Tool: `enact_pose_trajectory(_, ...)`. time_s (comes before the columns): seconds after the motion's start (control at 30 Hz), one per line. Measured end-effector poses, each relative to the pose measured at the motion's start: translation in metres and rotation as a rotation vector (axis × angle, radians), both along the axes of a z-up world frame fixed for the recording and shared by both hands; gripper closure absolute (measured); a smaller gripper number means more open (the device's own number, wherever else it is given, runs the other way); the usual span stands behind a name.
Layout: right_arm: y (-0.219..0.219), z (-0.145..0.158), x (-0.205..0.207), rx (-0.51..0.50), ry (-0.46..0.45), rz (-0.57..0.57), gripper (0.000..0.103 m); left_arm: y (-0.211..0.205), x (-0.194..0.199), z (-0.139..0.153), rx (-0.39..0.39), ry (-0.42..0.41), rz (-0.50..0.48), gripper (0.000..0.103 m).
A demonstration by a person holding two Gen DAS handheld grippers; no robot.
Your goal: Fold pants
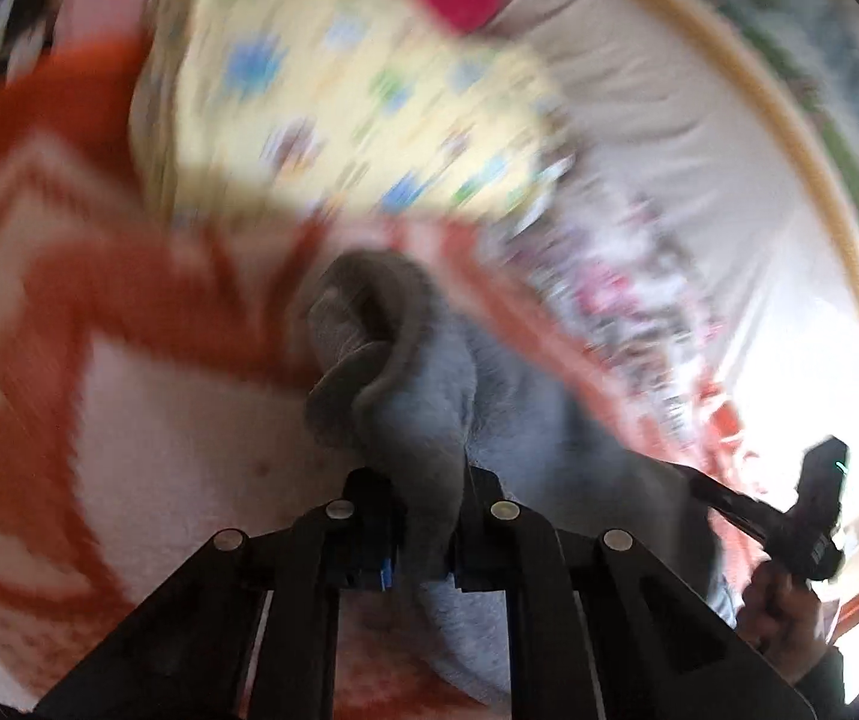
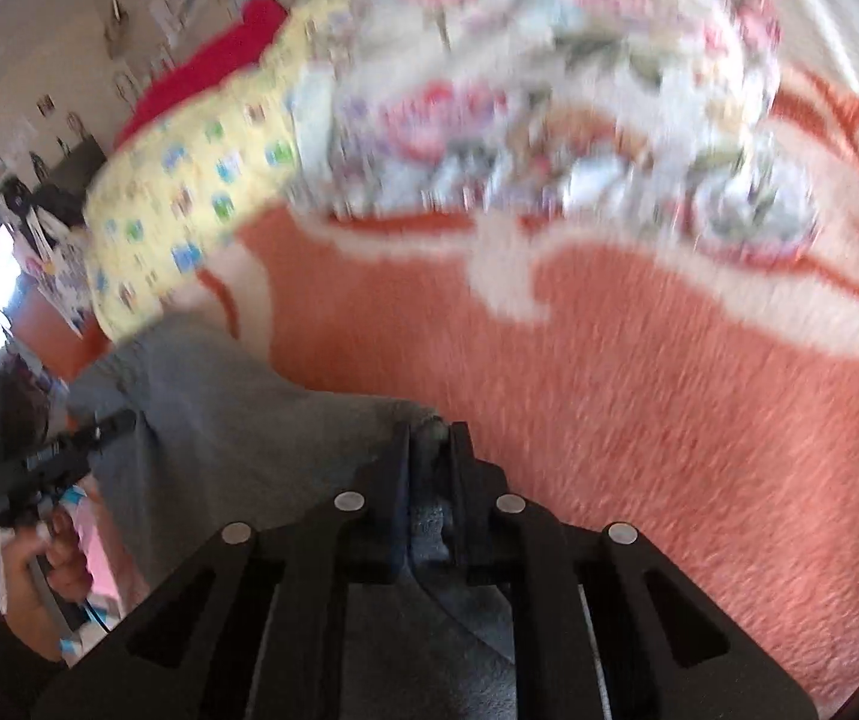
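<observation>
Both grippers are clamped on the grey pants (image 1: 429, 396) – left gripper (image 1: 426, 480) has its jaws pressed onto a bunched wad of hem or waistband that curls up just beyond the tips, right gripper (image 2: 429, 438) pinches a flat edge of the same cloth, fabric visible between the jaws. The relation that matters: the pants span between the two grippers, long axis running left–right across the near edge of the orange-and-white blanket (image 2: 639, 420), each hand owning one end, so neither is nearer to the garment than the other. From the right wrist view the cloth stretches away to the left toward the other hand-held tool; from the left wrist view it runs off to the right toward a hand (image 1: 789, 612) gripping its handle. Fabric looks like soft fleecy jersey, mid grey, slack and rumpled, not yet laid flat. Far side holds a yellow patterned pillow (image 1: 339, 90) and a floral quilt (image 2: 549, 120) – heavy motion blur there. My read: next comes spreading it flat or bringing the ends together.
</observation>
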State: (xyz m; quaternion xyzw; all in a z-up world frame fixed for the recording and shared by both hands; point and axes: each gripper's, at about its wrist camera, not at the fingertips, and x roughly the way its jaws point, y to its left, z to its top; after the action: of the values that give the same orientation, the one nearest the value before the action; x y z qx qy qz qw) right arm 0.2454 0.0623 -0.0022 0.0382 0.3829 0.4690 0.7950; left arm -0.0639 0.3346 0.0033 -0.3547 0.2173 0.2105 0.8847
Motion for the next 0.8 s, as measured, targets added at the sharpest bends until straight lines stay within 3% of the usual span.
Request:
enact_pose_trajectory(0.1, -0.001, 0.018, 0.005, 0.036, -0.021, 0.007, 0.09, -0.016, -0.022, 0.032, 0.099, -0.072, 0.0, 0.091)
enact_pose_trajectory(0.17, 0.005, 0.021, 0.007, 0.04, -0.055, 0.007, 0.09, -0.019, -0.032, 0.038, 0.138, -0.082, -0.004, 0.091)
enact_pose_trajectory(0.27, 0.018, 0.008, 0.014, 0.068, -0.015, 0.009, 0.09, -0.007, -0.037, 0.016, 0.136, -0.019, -0.01, 0.091)
enact_pose_trajectory(0.4, 0.046, -0.02, 0.013, -0.003, -0.005, 0.018, 0.087, 0.019, -0.038, -0.027, 0.077, 0.087, -0.016, 0.09)
enact_pose_trajectory(0.57, 0.04, -0.03, 0.016, -0.018, 0.0, -0.028, 0.063, 0.032, -0.048, -0.036, 0.063, 0.11, -0.033, 0.07)
enact_pose_trajectory(0.73, -0.014, 0.003, -0.001, 0.072, -0.022, -0.078, 0.058, 0.027, -0.067, -0.023, 0.097, 0.147, 0.012, 0.054)
enact_pose_trajectory(0.8, -0.04, 0.013, -0.011, 0.101, -0.014, -0.092, 0.051, 0.023, -0.077, -0.017, 0.102, 0.16, 0.057, 0.047)
